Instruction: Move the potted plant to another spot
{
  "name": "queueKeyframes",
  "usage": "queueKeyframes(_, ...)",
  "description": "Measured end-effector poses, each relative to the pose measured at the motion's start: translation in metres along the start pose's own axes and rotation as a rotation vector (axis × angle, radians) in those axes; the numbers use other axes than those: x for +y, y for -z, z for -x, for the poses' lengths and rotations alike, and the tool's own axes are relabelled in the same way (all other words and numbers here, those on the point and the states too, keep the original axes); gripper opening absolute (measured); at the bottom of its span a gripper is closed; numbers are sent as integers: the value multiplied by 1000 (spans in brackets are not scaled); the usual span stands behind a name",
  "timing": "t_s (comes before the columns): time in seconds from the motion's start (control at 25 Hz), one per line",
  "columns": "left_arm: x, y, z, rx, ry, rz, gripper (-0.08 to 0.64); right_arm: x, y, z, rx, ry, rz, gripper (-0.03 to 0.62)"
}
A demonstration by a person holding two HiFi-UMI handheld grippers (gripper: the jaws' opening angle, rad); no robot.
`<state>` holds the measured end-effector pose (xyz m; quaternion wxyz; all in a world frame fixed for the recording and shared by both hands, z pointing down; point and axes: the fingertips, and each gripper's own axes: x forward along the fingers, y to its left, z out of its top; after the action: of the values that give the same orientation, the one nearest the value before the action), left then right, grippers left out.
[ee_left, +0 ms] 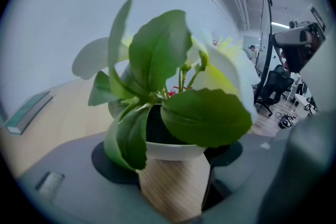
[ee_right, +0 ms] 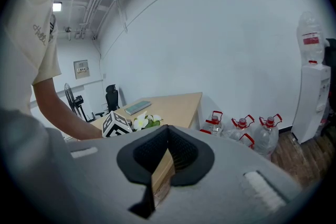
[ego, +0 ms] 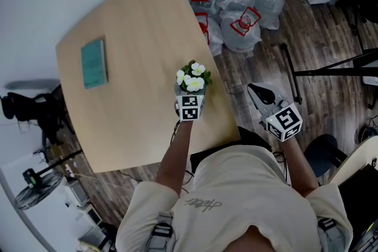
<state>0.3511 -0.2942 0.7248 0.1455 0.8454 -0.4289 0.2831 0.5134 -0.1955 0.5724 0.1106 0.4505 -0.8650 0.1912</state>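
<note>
The potted plant (ego: 192,81), with white flowers and green leaves in a small pale pot, is at the table's (ego: 136,38) near right part. My left gripper (ego: 190,97) reaches it from the near side. In the left gripper view the pot (ee_left: 173,150) fills the wide gap between the dark pads (ee_left: 113,168), which grip it on both sides; leaves hide the rim on the left. I cannot tell whether the pot's base touches the table. My right gripper (ego: 255,90) hangs off the table's right side over the floor, its pads (ee_right: 181,152) closed together with nothing between them.
A teal book (ego: 94,63) lies at the table's far left. Several large water bottles (ego: 242,20) stand on the floor beyond the right edge, with a black stand (ego: 331,71) nearby. A fan (ego: 35,186) and a dark chair (ego: 23,106) are on the left.
</note>
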Motion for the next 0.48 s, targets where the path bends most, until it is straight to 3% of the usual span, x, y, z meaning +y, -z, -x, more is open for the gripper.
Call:
queueKeyframes(0.16, 3, 5, 2, 11, -10, 9, 413, 2, -2, -3, -6, -8, -1, 2)
queueKeyframes(0.48, 3, 6, 14, 24, -5, -17, 417, 9, 0, -10, -3, -40, -13, 2)
